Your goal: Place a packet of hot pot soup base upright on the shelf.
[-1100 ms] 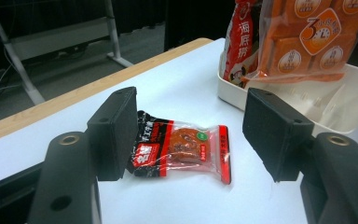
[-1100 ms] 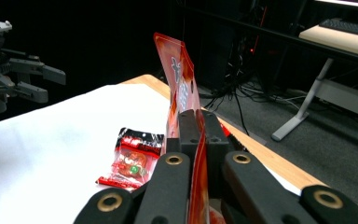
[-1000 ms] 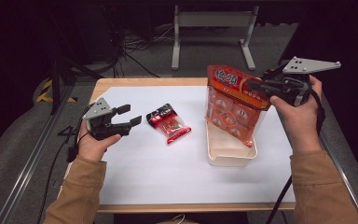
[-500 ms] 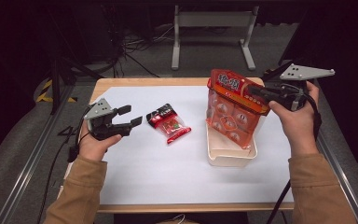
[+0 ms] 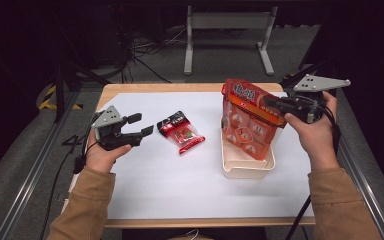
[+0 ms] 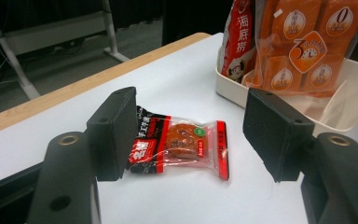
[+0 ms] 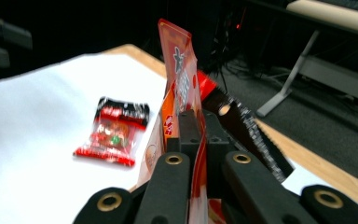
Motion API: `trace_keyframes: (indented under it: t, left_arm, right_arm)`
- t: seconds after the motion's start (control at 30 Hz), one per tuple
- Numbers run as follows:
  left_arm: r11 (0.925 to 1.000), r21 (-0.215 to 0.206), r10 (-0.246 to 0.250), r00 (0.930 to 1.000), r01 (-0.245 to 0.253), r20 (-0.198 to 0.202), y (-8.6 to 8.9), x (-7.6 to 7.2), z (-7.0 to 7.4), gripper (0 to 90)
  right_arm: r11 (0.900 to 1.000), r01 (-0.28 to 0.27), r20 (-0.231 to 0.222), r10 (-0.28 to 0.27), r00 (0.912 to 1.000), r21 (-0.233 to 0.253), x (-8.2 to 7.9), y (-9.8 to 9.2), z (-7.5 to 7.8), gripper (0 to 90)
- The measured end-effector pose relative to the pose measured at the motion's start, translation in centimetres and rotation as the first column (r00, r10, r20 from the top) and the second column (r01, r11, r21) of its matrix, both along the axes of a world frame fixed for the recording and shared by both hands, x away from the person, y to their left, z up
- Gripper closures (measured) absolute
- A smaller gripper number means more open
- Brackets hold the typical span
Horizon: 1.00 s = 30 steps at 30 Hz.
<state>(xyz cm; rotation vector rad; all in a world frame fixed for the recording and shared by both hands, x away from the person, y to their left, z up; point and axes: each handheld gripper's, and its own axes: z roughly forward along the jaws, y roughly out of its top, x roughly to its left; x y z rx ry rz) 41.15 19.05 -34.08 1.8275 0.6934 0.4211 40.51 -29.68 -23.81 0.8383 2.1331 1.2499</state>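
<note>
A large orange snack bag stands tilted with its lower end inside a cream tray at the table's right. My right gripper is shut on the bag's top edge. A small red and black snack packet lies flat on the white table, left of the tray. My left gripper hovers open just left of that packet, which sits between and beyond its two pads. In the left gripper view the packet and the bag in the tray are clear.
The white sheet covers most of the wooden table, with bare room in front. A metal stand and cables sit on the dark floor beyond the far edge. A rail runs along the left side.
My right gripper has lowered the orange bag and shifted it left, so its bottom now rests deeper in the tray. The left gripper has stayed in place.
</note>
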Motion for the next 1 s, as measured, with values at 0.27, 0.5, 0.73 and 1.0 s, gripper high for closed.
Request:
trace_keyframes:
  t: [0.27, 0.5, 0.73, 1.0]
  left_arm:
    - [1.0000, 0.001, 0.004, 1.0000, -0.004, -0.008, 0.1, 0.0, -0.1, 35.8]
    - [0.9999, 0.007, 0.008, 0.9997, -0.008, -0.023, 0.2, 0.3, -0.5, 34.9]
    - [1.0000, -0.003, -0.006, 0.9998, 0.006, -0.018, -0.2, 0.6, -0.8, 37.2]
    - [0.9998, 0.003, -0.018, 0.9994, 0.018, -0.028, -1.0, 1.1, -1.2, 36.9]
  right_arm:
    - [1.000, -0.030, -0.037, 0.030, 0.9989, -0.008, 0.5, 0.8, -1.8, 89.4]
    - [1.000, -0.020, -0.048, 0.020, 0.9987, 0.017, 0.3, 0.2, -2.2, 89.3]
    - [0.999, 0.009, -0.061, -0.006, 0.9981, 0.042, 0.0, -0.9, -2.8, 89.1]
    - [0.998, 0.022, -0.058, -0.018, 0.9981, 0.066, -0.5, -1.6, -2.9, 85.1]
